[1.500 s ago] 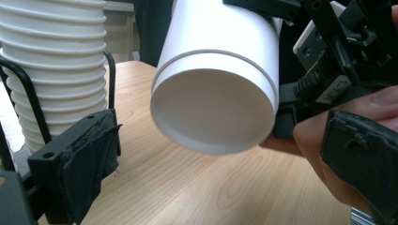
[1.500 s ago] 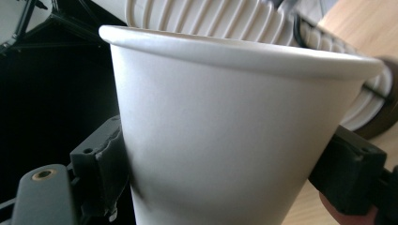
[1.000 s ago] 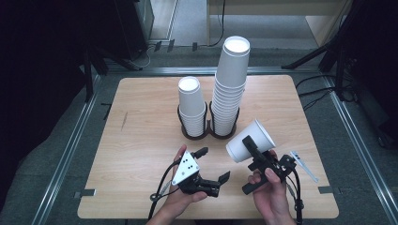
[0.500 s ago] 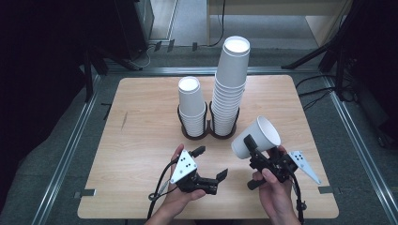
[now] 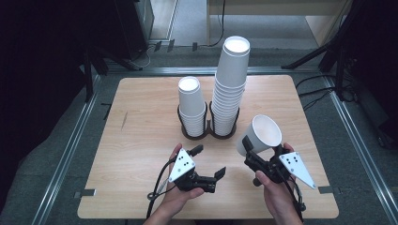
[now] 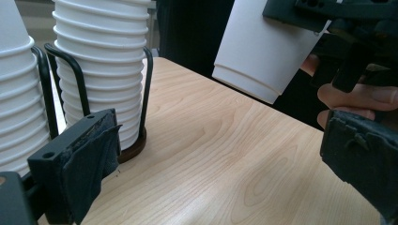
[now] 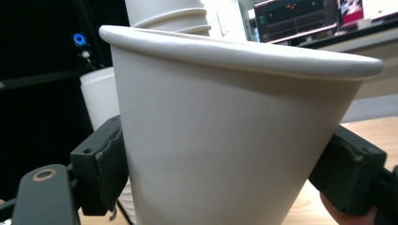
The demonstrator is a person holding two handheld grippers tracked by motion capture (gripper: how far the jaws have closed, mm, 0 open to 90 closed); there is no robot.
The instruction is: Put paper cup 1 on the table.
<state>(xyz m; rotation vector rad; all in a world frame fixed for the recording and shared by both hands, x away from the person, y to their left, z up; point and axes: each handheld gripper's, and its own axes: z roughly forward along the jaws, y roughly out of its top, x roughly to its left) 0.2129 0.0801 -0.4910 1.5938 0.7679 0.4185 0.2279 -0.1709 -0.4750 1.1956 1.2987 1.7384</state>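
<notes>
The wooden table [image 5: 141, 140] is evenly lit from above in the high view, with soft, short shadows cast beside the cup stacks [image 5: 230, 89], while the surroundings are left nearly black. In the right gripper view the held cup [image 7: 225, 140] is rendered soft and close, its wall shaded grey, and the monitor [image 7: 300, 18] behind is blurred. A pale sheen is seen on the tabletop in the left gripper view, where the near jaws are slightly out of focus.

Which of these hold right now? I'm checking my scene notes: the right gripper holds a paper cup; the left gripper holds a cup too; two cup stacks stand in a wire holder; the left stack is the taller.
1. The right gripper holds a paper cup. True.
2. The left gripper holds a cup. False: its jaws are open and empty.
3. Two stacks stand in the wire holder. True.
4. The left stack is taller. False: the right stack is.
</notes>
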